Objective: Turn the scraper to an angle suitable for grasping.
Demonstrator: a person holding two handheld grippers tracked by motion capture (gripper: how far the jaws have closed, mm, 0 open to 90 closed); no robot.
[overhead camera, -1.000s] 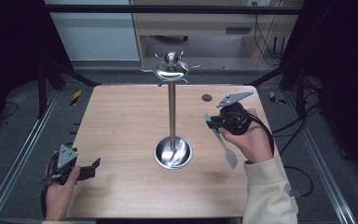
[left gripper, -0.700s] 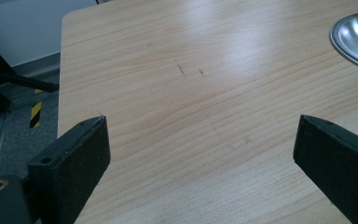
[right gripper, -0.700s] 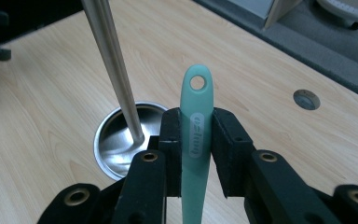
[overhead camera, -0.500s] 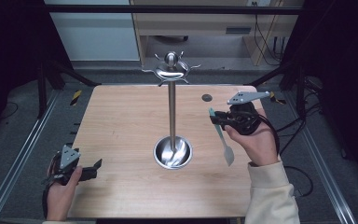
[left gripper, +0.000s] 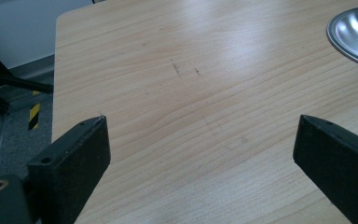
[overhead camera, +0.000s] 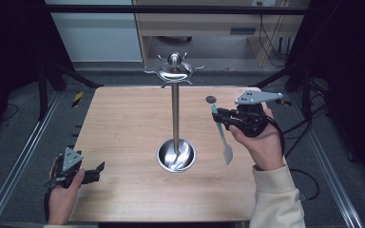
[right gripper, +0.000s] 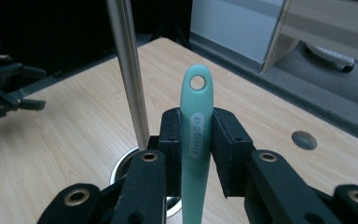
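A metal stand rises from the middle of the wooden table (overhead camera: 123, 123): a thin pole (overhead camera: 175, 114), a ring of hooks (overhead camera: 173, 72) on top, a shiny bowl-shaped base (overhead camera: 176, 156). To its right, my right gripper (overhead camera: 219, 117) is above the table and shut on the teal handle of a small utensil (overhead camera: 224, 140), whose pale blade hangs down. In the right gripper view the handle (right gripper: 196, 121) stands upright between the pads, its hanging hole above them, with the pole (right gripper: 129, 70) just left. My left gripper (overhead camera: 96, 172) rests at the table's near left corner, open; nothing lies between its wide jaws (left gripper: 200, 135).
A small dark round disc (overhead camera: 211, 99) is set in the table beyond the right gripper. Black frame bars and metal rails (overhead camera: 19, 161) border the table on both sides. The base's rim (left gripper: 354, 32) sits at the upper right of the left gripper view.
My right hand has lifted the utensil a little higher and shifted slightly rightward. The left hand has stayed where it was.
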